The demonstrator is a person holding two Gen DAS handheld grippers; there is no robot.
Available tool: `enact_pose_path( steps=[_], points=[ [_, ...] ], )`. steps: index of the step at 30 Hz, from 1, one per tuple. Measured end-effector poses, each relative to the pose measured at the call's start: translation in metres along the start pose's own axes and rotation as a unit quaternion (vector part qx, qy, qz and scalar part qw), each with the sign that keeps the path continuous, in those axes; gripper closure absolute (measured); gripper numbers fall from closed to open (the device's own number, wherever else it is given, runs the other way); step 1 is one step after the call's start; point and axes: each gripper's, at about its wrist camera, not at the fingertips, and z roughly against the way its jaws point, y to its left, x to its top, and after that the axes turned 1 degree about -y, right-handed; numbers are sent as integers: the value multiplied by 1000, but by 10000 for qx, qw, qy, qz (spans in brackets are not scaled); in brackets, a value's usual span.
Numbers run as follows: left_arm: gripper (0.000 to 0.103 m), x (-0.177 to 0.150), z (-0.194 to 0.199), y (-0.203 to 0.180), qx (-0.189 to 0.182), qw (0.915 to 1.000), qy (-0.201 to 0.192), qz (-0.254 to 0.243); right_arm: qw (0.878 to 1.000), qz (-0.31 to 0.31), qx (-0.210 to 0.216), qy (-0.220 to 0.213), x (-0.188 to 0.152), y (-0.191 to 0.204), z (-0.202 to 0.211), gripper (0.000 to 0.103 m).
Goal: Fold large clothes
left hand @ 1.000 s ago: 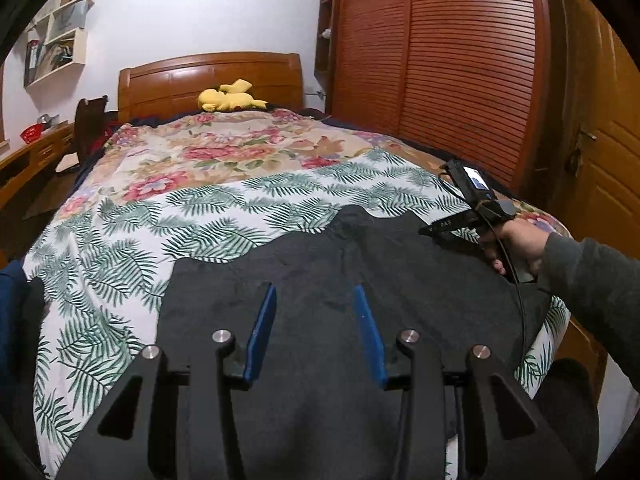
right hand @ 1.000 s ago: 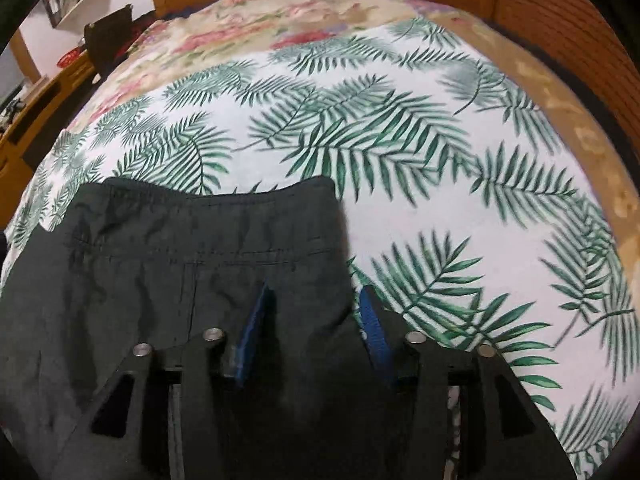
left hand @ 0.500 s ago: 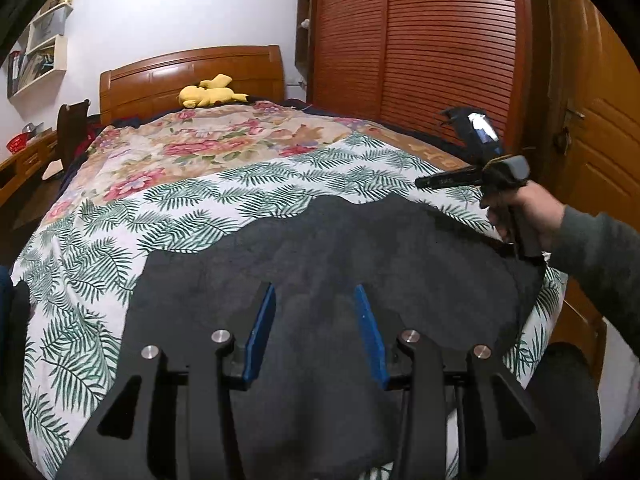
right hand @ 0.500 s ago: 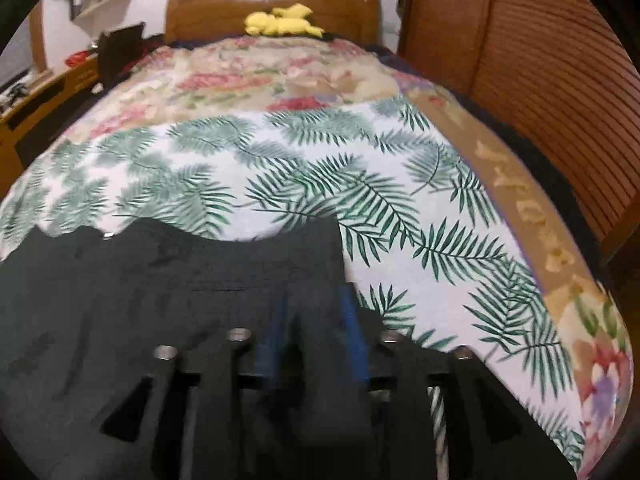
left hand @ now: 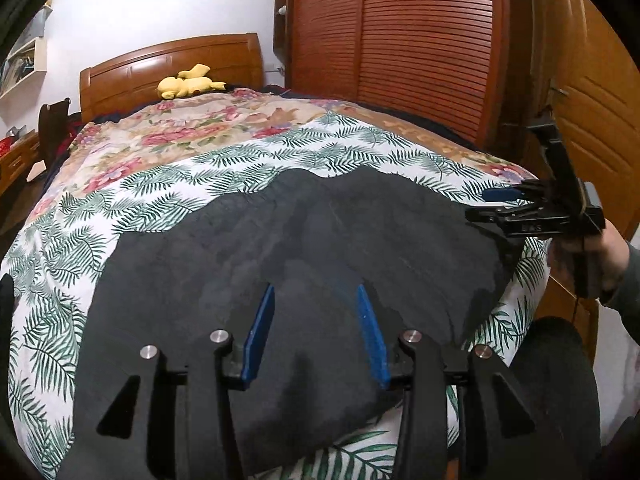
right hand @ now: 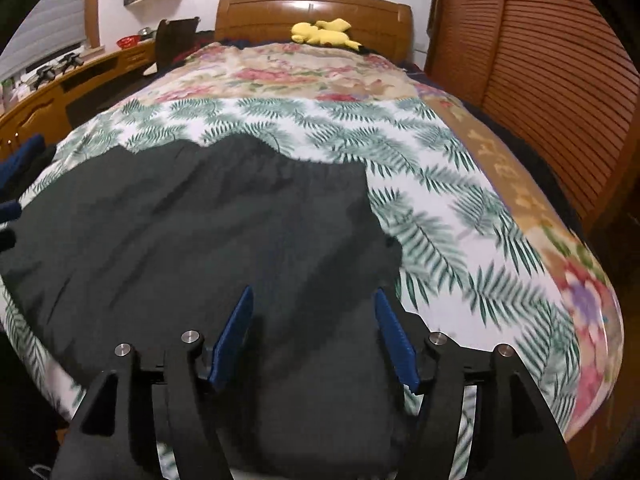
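A large dark garment (left hand: 320, 232) lies spread flat across the foot of the bed, its far edge wavy; in the right wrist view the garment (right hand: 200, 232) fills the near left. My left gripper (left hand: 315, 290) hovers over its near middle, blue pads apart, nothing pinched. My right gripper (right hand: 313, 292) is above the garment's near right part with its jaws opening and no cloth pressed between them. In the left wrist view, a hand holds the right gripper (left hand: 486, 205) beside the garment's right edge.
The bed carries a palm-leaf sheet (right hand: 440, 208) and a floral quilt (right hand: 304, 72) further back. A yellow plush toy (left hand: 188, 84) lies by the wooden headboard (right hand: 312, 12). Slatted wardrobe doors (left hand: 420, 48) stand along the right; a wooden desk (right hand: 52, 92) runs along the left.
My right gripper's jaws have widened, and it has drawn back from the garment's far right corner toward the bed's right edge. My left gripper has shifted slightly over the garment.
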Motion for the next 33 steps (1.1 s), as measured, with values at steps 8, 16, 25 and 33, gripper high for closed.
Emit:
enact_pose_path(
  steps=[8, 16, 25, 33],
  points=[
    [61, -11, -6, -13, -32, 9998, 171, -86, 9998, -167, 31, 122, -27, -5, 17, 37],
    [60, -18, -10, -22, -45, 9992, 325, -233, 9993, -261, -140, 219, -41, -10, 22, 34],
    [60, -26, -14, -26, -37, 9982, 475, -368, 9969, -657, -38, 430, -54, -26, 15, 28],
    [59, -29, -22, -27, -19, 9973, 618, -408, 9961, -667, -96, 577, -56, -30, 11, 25]
  ],
)
